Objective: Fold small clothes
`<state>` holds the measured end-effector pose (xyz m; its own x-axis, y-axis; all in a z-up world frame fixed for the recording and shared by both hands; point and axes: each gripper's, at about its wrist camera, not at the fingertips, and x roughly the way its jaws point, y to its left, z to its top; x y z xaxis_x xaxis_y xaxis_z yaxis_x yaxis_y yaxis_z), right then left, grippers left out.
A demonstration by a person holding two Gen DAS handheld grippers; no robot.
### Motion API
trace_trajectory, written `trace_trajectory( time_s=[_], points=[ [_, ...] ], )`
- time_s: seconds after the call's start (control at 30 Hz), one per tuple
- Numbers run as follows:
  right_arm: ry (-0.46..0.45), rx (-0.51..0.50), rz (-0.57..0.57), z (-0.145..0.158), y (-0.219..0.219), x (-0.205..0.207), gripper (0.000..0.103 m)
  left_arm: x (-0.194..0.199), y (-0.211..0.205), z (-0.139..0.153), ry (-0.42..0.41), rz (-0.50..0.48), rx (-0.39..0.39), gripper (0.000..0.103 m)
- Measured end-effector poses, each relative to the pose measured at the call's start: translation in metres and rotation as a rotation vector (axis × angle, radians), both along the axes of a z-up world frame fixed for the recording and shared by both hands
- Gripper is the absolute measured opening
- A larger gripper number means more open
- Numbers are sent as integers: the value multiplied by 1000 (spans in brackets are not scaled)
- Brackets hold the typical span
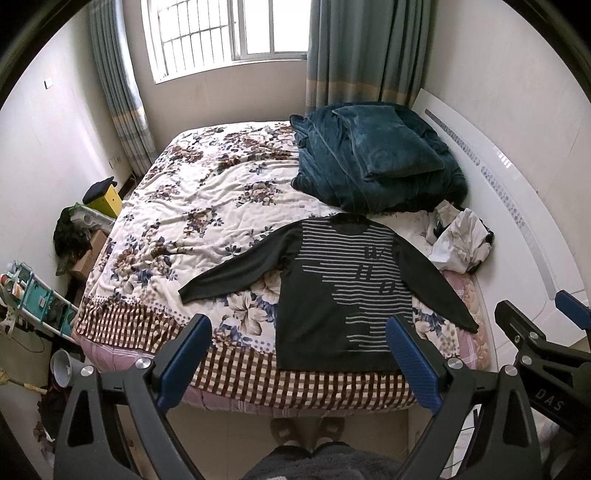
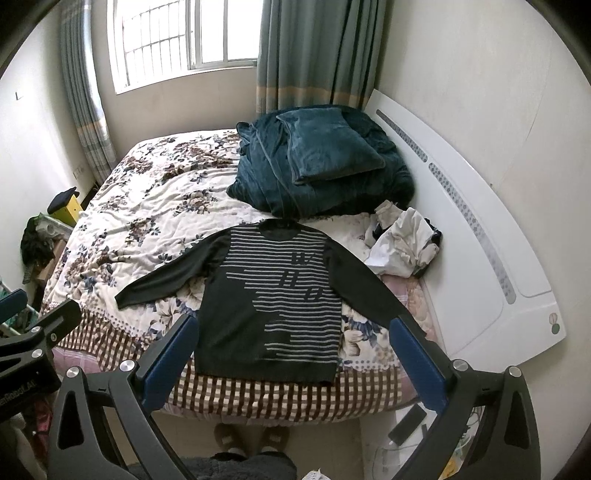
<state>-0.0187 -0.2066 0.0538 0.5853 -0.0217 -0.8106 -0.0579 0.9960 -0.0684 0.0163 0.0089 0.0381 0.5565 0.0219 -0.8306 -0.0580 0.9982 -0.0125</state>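
Both wide claws, left and right, hover before the flat sweater.

We see a matt knit sweater on a soft, wrinkled cloth bedspread. The blanket looks plush, like velvet. The headboard is smooth and glossy. Our gripper fingers show matt black plastic, ribbed blue pads and shiny metal bolts.

Barred daylit window, grey-blue curtains, pale walls, white headboard, floral-covered bed
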Motion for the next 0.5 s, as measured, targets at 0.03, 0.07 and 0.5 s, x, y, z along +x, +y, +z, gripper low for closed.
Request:
trace_trajectory(
  time_s=[0.03,0.07,0.5],
  points=[
    [-1,1,1,2,-1,2,103,0,0,0,-1,0,0,96],
    [-4,1,2,2,-3,0,103,0,0,1,-3,0,0,96],
    [-8,0,3,4,-4,1,103,1,-3,2,-8,0,-5,96]
  ],
)
